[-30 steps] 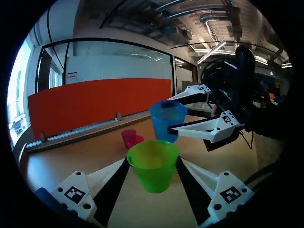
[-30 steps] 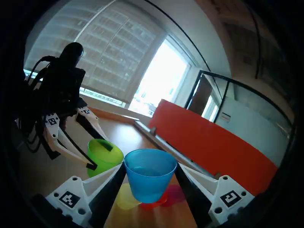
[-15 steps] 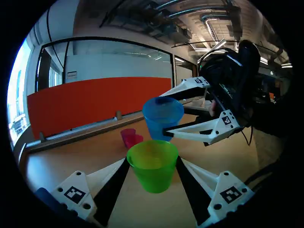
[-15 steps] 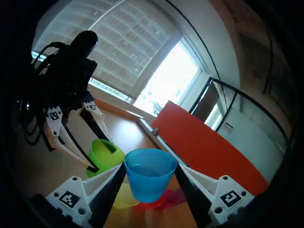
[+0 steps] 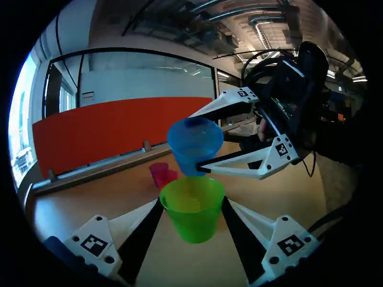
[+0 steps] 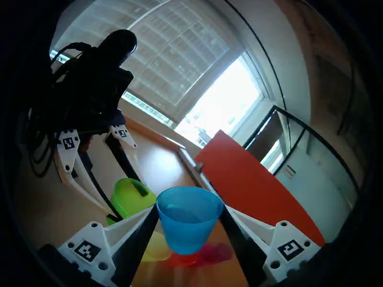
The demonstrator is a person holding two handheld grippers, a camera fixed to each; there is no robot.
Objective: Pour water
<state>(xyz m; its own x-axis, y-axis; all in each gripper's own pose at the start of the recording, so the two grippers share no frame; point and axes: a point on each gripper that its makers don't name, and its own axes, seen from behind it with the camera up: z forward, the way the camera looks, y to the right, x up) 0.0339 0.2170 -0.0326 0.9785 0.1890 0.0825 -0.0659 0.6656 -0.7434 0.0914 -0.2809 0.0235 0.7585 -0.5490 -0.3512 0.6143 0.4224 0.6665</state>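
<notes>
In the left gripper view my left gripper is shut on a green cup, held upright above the wooden table. Just beyond it hangs a blue cup, tilted toward the green one, with the right gripper's white fingers on both of its sides. In the right gripper view my right gripper is shut on that blue cup, and water lies slanted inside it. To its left the green cup sits between the left gripper's fingers.
Pink cups stand on the table behind the green cup; under the blue cup yellow, red and pink cups lie together. An orange partition runs along the table's far edge. A bright window is at the back.
The blue cup has moved left and closer to the green cup and tipped further toward it. The green cup has stayed where it was.
</notes>
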